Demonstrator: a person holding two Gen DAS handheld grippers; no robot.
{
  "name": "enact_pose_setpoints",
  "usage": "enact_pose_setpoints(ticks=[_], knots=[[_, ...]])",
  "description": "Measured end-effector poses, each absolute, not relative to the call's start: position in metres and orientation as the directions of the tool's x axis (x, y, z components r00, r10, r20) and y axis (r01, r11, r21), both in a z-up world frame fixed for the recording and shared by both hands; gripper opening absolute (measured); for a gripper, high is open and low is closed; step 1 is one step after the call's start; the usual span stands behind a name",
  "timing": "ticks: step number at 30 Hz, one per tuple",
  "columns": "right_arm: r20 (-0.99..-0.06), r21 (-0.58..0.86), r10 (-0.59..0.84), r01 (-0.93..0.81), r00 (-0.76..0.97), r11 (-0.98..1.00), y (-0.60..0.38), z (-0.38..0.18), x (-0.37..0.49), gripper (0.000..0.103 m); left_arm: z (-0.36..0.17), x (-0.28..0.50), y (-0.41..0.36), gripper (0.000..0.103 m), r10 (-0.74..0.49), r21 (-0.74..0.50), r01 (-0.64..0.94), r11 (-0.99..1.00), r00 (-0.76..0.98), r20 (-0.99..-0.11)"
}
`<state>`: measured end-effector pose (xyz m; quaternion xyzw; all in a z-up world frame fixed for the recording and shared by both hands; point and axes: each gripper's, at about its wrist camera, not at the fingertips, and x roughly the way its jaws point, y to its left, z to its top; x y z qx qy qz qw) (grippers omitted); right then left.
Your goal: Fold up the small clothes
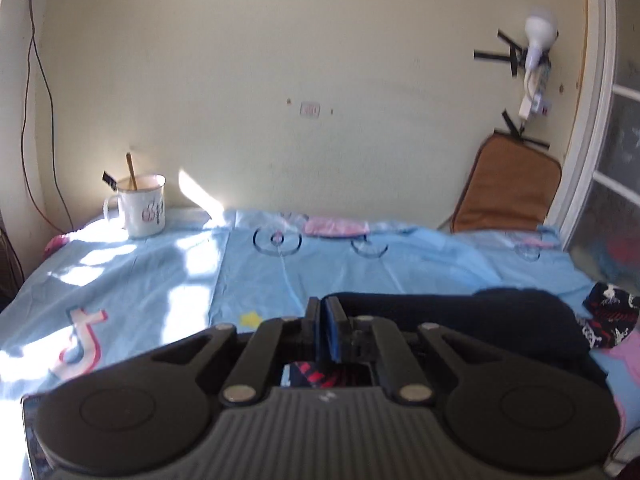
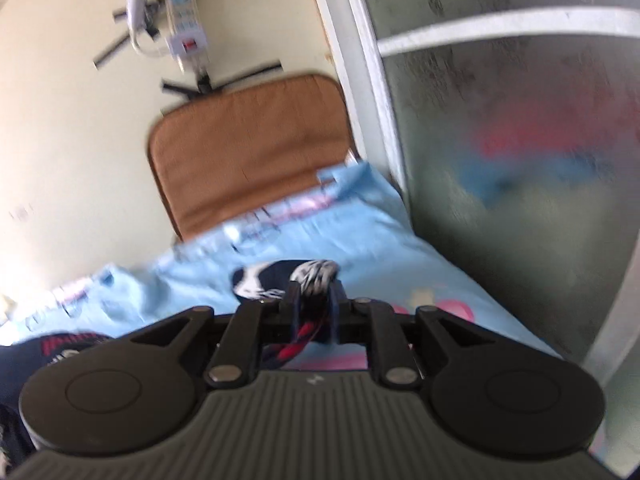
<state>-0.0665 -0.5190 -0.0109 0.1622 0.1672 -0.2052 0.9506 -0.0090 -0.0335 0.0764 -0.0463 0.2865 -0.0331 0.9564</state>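
A small dark navy garment [image 1: 500,320] with red and white print lies on the light blue bed sheet [image 1: 160,280]. My left gripper [image 1: 323,312] has its jaws closed together at the garment's near edge; printed cloth [image 1: 320,376] shows under its fingers, and I cannot tell if cloth is pinched. My right gripper [image 2: 314,296] is shut on a bunched fold of the garment [image 2: 276,276], white, navy and red cloth sticking out between the fingers [image 2: 293,300]. The right wrist view is blurred.
A white mug [image 1: 142,208] with a spoon stands at the back left by the wall. A brown cushion [image 1: 508,188] leans at the back right, also in the right wrist view [image 2: 248,148]. A frosted glass door [image 2: 520,160] borders the bed on the right. A pink cloth [image 1: 336,226] lies at the back.
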Motion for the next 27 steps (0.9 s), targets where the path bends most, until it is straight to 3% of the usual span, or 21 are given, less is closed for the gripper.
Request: enact_pose_setpoints(ticks=[1, 3, 6, 8, 10, 12, 14, 18, 19, 21, 22, 24, 27], knots=[[-0.434, 0.24, -0.33, 0.461, 0.838, 0.854, -0.524, -0.018, -0.066, 0.042, 0.062, -0.013, -0.031, 0.005, -0.092, -0.108, 0.037, 0.994, 0.816, -0.571], [-0.459, 0.296, -0.267, 0.43, 0.847, 0.853, -0.531, -0.021, -0.071, 0.044, 0.043, -0.015, -0.026, 0.007, -0.101, -0.13, 0.026, 0.991, 0.789, -0.607], [-0.339, 0.396, -0.089, 0.228, 0.936, 0.889, -0.522, 0.0, -0.076, 0.044, 0.038, -0.019, -0.011, 0.021, -0.103, -0.17, 0.002, 0.985, 0.803, -0.587], [-0.279, 0.356, -0.029, 0.131, 0.96, 0.925, -0.501, 0.02, -0.063, 0.048, 0.042, -0.023, 0.004, 0.052, -0.104, -0.189, -0.001, 0.982, 0.833, -0.544], [-0.268, 0.311, 0.036, 0.051, 0.963, 0.949, -0.476, 0.035, -0.038, 0.06, 0.048, -0.025, 0.011, 0.072, -0.107, -0.214, -0.004, 0.977, 0.857, -0.504], [-0.287, 0.275, 0.134, -0.052, 0.948, 0.96, -0.447, 0.044, -0.002, 0.069, 0.053, -0.021, 0.013, 0.077, -0.128, -0.252, 0.003, 0.968, 0.867, -0.481], [-0.328, 0.232, 0.236, -0.164, 0.914, 0.959, -0.414, 0.046, 0.042, 0.088, 0.053, -0.015, 0.012, 0.09, -0.167, -0.3, 0.017, 0.954, 0.861, -0.48], [-0.495, 0.15, 0.327, -0.291, 0.805, 0.945, -0.362, 0.029, 0.119, 0.089, 0.038, -0.009, 0.001, 0.093, -0.202, -0.327, 0.028, 0.945, 0.835, -0.511], [-0.524, 0.145, 0.345, -0.318, 0.778, 0.937, -0.354, 0.024, 0.128, 0.084, 0.034, -0.009, 0.0, 0.093, -0.208, -0.328, 0.031, 0.944, 0.829, -0.52], [-0.563, 0.129, 0.38, -0.376, 0.734, 0.918, -0.342, 0.023, 0.132, 0.026, 0.026, -0.009, -0.004, 0.092, -0.223, -0.334, 0.04, 0.942, 0.816, -0.534], [-0.547, 0.096, 0.367, -0.38, 0.752, 0.92, -0.337, 0.028, 0.122, 0.012, 0.023, -0.01, -0.005, 0.086, -0.224, -0.324, 0.046, 0.945, 0.812, -0.539], [-0.433, 0.015, 0.393, -0.429, 0.811, 0.903, -0.334, 0.045, 0.073, 0.011, 0.021, -0.011, -0.011, 0.078, -0.22, -0.295, 0.062, 0.954, 0.814, -0.538], [-0.337, 0.017, 0.469, -0.493, 0.816, 0.87, -0.344, 0.062, 0.011, 0.011, 0.023, -0.01, -0.019, 0.063, -0.238, -0.273, 0.103, 0.956, 0.819, -0.522]])
